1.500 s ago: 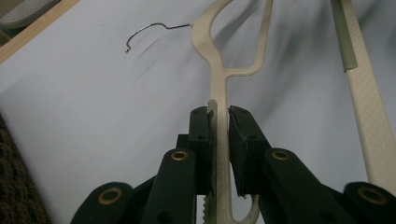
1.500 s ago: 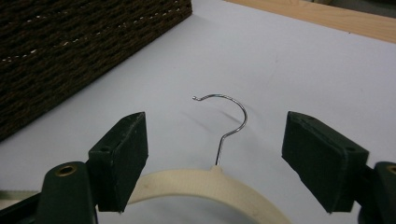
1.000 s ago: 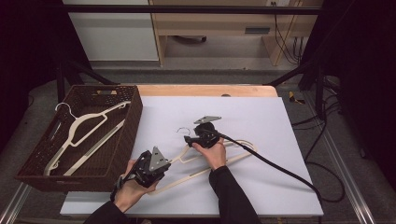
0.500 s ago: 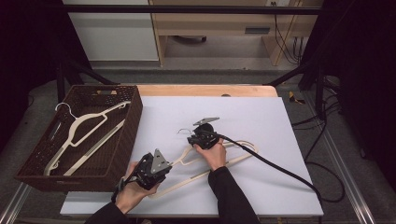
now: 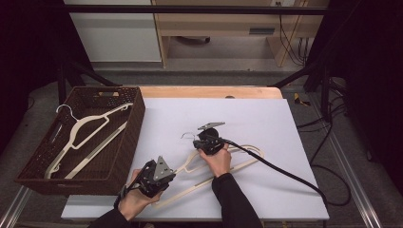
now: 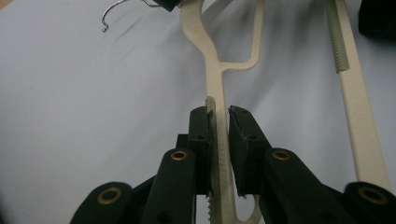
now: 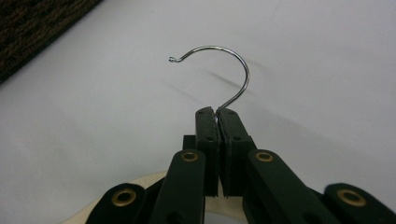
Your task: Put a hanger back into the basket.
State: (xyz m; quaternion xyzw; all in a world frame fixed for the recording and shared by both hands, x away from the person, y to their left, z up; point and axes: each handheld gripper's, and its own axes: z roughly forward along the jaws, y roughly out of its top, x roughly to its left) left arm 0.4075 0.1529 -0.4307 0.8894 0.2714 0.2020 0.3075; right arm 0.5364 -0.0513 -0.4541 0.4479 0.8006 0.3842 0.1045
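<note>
**Cream plastic hanger, held at both ends**

Cream plastic with a thin silver wire hook (image 7: 229, 70): that is the coat hanger (image 5: 237, 164) on the white table cover (image 5: 285, 123). It lies flat, just to the right of the brown woven basket (image 5: 128, 156). A second cream hanger (image 5: 90, 137) rests inside that basket.

The right gripper (image 7: 217, 112) has just been closing, and its jaws are now pressed together on the stem of the wire hook, right where it comes out of the plastic neck. The left gripper (image 6: 219, 119) pinches one thin plastic arm of the hanger, near the end with little teeth. That end is the one closest to the basket's front corner.

The hanger looks light and easy to lift. The plastic looks stiff, but the arms are long and skinny, so they may bend or twist if pulled hard. The wire hook is smooth and round, so it could slip or spin in the pads. The toothed arm gives a better hold. Holding both ends, as now, should keep the hanger level.

I cannot see any brand, label or writing on the hanger, the basket or the grippers.
</note>
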